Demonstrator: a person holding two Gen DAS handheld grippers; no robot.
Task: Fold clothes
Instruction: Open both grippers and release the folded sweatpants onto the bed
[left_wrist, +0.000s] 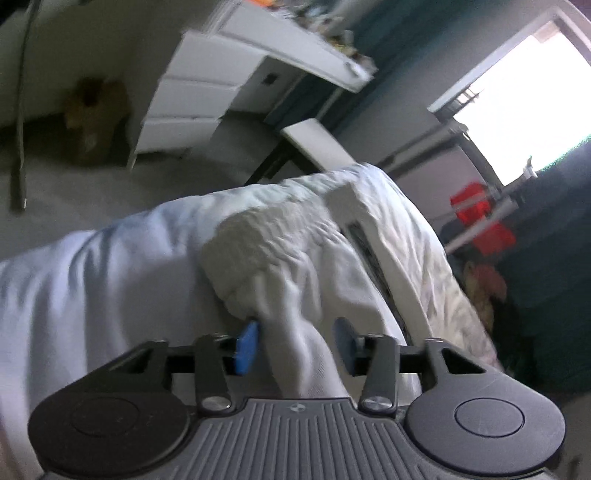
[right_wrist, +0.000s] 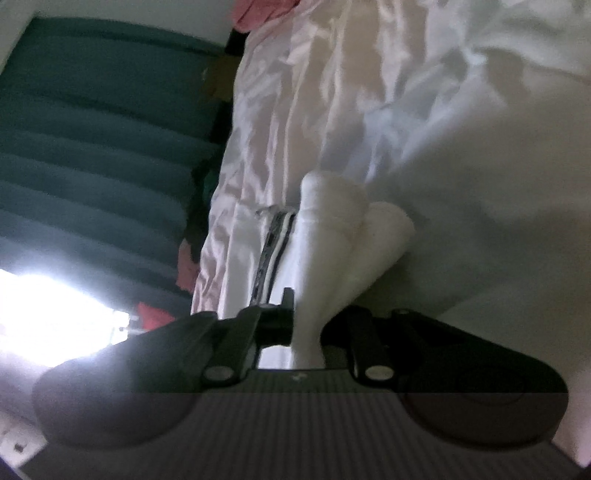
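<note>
White garment (left_wrist: 295, 251) with dark side stripe, crumpled on pale bedsheet (left_wrist: 74, 280), left claw (left_wrist: 295, 347) clamped on a bunched fold, right claw (right_wrist: 308, 325) clamped on another white fold (right_wrist: 332, 236), white drawer unit (left_wrist: 192, 96) behind, teal curtain (right_wrist: 92, 147) beside bed

White garment (left_wrist: 295, 258) looks like soft, crinkly matt cloth with a ribbed cuff, and the hand-held gripper (left_wrist: 295, 347) is matt black ridged plastic.
</note>
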